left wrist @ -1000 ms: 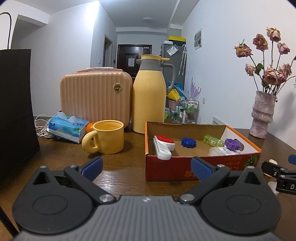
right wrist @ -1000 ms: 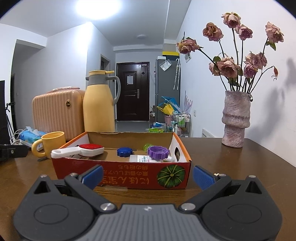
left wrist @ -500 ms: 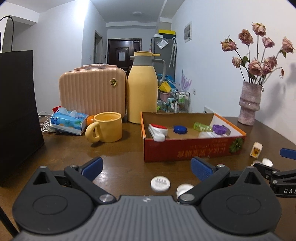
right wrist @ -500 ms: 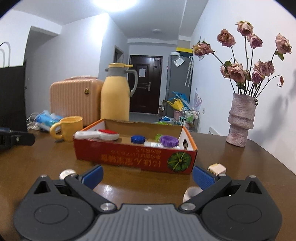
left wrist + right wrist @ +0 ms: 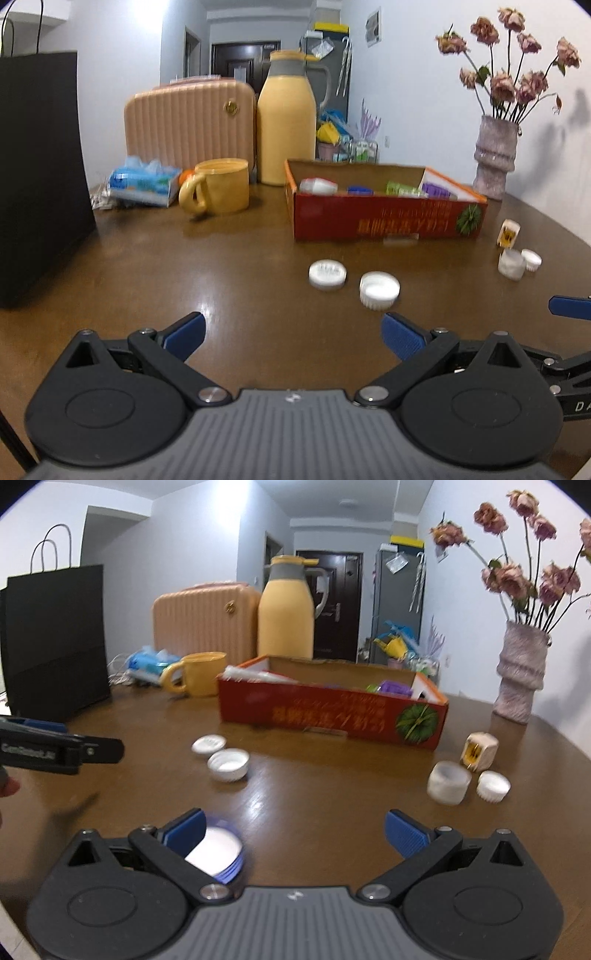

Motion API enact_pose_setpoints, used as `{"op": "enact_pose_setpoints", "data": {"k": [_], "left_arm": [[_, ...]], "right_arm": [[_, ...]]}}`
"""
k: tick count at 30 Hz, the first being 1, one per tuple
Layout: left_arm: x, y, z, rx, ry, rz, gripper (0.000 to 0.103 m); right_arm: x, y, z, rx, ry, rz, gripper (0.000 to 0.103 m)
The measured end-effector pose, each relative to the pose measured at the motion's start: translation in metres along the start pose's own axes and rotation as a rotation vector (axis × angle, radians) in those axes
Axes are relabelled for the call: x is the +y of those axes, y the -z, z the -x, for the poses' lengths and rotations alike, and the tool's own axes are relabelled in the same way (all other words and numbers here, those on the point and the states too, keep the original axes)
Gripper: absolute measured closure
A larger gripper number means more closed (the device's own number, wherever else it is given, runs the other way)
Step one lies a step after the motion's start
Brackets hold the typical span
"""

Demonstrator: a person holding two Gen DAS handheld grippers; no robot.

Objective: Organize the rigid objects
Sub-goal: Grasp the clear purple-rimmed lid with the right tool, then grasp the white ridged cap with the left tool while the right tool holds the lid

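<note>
Red cardboard box (image 5: 388, 221) sits mid-table, holding small items incl. a purple lid (image 5: 395, 688). Two white caps (image 5: 327, 274) (image 5: 379, 290) lie touching, near of the box; a white plug (image 5: 479, 750) and two more caps lie near its right end. Left gripper (image 5: 291, 332) wide, empty. Right gripper (image 5: 295, 829) wide; blue-rimmed lid (image 5: 218, 854) beside its left finger.

Four white caps (image 5: 227, 763), one blue lid (image 5: 218, 853), one box (image 5: 332, 716), one mug (image 5: 201, 674), one plug (image 5: 478, 751).

Red box (image 5: 332, 716) with pumpkin print, white caps (image 5: 379, 290), yellow mug (image 5: 218, 191) and jug (image 5: 286, 125), ribbed peach case (image 5: 190, 122), black bag (image 5: 40, 166).
</note>
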State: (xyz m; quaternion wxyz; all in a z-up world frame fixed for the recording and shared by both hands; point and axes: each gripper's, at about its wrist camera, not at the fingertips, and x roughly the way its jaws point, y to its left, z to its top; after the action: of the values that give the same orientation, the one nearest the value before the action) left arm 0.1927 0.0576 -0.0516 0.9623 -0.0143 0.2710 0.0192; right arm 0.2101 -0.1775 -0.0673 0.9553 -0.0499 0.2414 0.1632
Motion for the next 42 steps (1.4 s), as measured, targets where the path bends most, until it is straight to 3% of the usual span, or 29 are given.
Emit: {"op": "enact_pose_setpoints", "data": {"k": [17,23,27,42], "left_arm": [[0.023,0.023,0.007,0.040,-0.006,0.044,0.000],[0.029,0.024,0.009,0.042,-0.008,0.051,0.000],[0.030,0.025,0.008,0.045,-0.006,0.056,0.000],[0.018,0.013,-0.003,0.052,-0.009,0.020,0.000]], "right_arm": [[0.043,0.019,-0.008,0.103,-0.119,0.006,0.000],[0.049,0.018,-0.023,0.141,-0.115,0.001,0.016],[0.051,0.017,-0.030,0.150,-0.103,0.000,0.038],[0.034,0.009,-0.034,0.096,-0.105,-0.022,0.038]]}}
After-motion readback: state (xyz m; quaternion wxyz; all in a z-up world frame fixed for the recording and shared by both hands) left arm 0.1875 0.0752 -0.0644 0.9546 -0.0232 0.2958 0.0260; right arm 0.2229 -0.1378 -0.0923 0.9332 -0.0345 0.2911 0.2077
